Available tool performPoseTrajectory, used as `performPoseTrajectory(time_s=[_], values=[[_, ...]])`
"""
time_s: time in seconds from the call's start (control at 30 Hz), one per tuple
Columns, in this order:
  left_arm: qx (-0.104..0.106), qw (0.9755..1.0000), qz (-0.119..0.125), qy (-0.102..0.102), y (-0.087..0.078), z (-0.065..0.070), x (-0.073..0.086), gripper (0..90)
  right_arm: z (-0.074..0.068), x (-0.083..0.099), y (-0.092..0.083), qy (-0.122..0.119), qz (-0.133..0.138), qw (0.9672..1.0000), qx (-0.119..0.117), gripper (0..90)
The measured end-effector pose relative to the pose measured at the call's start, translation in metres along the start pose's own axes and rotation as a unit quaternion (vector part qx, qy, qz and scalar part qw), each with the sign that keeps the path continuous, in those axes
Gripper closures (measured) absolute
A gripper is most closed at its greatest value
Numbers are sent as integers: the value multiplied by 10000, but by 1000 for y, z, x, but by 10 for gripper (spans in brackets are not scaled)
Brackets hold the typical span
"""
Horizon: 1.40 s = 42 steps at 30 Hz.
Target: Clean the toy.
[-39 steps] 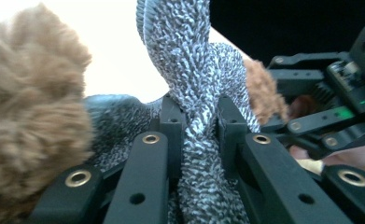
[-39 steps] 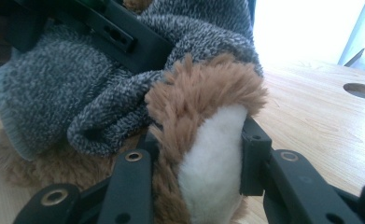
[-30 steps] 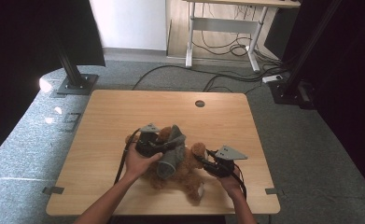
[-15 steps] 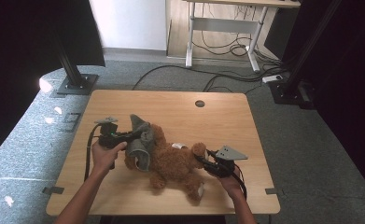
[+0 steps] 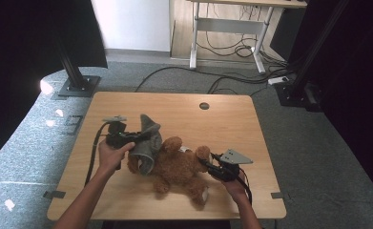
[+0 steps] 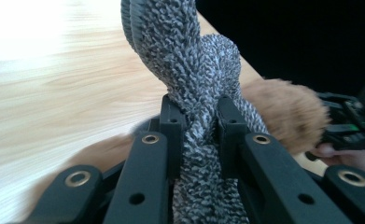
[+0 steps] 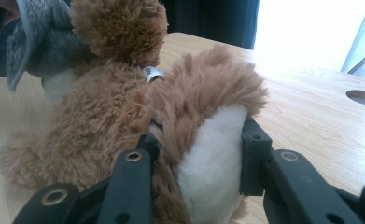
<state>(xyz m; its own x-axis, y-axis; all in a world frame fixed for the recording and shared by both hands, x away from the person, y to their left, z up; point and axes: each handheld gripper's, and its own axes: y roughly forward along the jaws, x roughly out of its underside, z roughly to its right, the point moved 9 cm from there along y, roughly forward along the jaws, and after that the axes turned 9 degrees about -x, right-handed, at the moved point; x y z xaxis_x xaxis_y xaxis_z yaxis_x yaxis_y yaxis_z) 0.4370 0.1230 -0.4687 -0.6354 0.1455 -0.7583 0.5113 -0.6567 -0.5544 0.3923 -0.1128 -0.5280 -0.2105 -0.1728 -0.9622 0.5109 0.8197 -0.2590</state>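
A brown teddy bear [image 5: 177, 167] lies on the wooden table [image 5: 251, 124]. A grey knitted garment [image 5: 147, 140] hangs over the bear's left end. My left gripper [image 5: 132, 138] is shut on a bunched fold of that garment [image 6: 189, 79], and the knit is squeezed between its pads [image 6: 171, 123]. The bear's brown fur [image 6: 287, 114] shows just behind. My right gripper [image 5: 209, 164] is shut on the bear's foot with the cream sole [image 7: 213, 163] at the bear's right end. In the right gripper view, the garment [image 7: 42, 44] sits at the far end of the bear [image 7: 101, 116].
A round cable hole [image 5: 203, 105] sits near the table's far edge. On the grey floor, black stand bases [image 5: 77, 88] flank the table, and cables [image 5: 232, 83] run to a desk frame [image 5: 227, 36] behind.
My left hand has pulled the grey garment leftward, from over the bear's middle to its left end. The right hand has kept its grip on the foot and stayed put.
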Motion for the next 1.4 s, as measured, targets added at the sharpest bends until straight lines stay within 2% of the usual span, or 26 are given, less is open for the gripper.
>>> performPoseTrajectory(time_s=[0.07,0.13,0.2,0.27,0.33,0.5,0.6,0.67,0.83,1.0,1.13,1.23,1.4], values=[[-1,9998,-142,123,12,12,-3,765,0,-1,0,-48,36,10000,-5,642],[-63,9992,-319,213,25,17,-2,764,-1,-2,-1,-83,65,9999,-17,642],[-96,9983,-529,229,36,17,4,765,-2,-2,-1,-117,61,9999,-23,642],[-152,9976,-649,186,41,11,12,765,-2,-1,-2,-128,43,9999,-6,641],[-128,9978,-650,20,37,2,17,765,-1,-1,-2,-135,22,9999,-6,641],[-117,9979,-564,-303,15,-24,27,765,-2,0,-1,-153,-4,9999,-13,641],[-79,9975,-490,-500,4,-35,33,765,-4,0,-1,-188,-12,9998,-18,640],[17,9972,-426,-620,-2,-37,37,765,-4,0,0,-194,-19,9998,-11,639],[41,9980,-256,-583,-18,-38,44,764,-4,2,0,-203,-74,9998,43,638],[76,9978,-143,-635,-31,-41,54,761,-3,3,-1,-226,-101,9996,109,635],[8,9980,42,-623,-40,-39,59,759,-2,4,1,-236,-131,9995,183,632],[-76,9984,88,-558,-43,-39,60,759,-2,4,1,-199,-144,9994,234,623],[-41,9977,97,-666,-44,-44,59,757,-2,4,2,-166,-149,9994,280,620]])
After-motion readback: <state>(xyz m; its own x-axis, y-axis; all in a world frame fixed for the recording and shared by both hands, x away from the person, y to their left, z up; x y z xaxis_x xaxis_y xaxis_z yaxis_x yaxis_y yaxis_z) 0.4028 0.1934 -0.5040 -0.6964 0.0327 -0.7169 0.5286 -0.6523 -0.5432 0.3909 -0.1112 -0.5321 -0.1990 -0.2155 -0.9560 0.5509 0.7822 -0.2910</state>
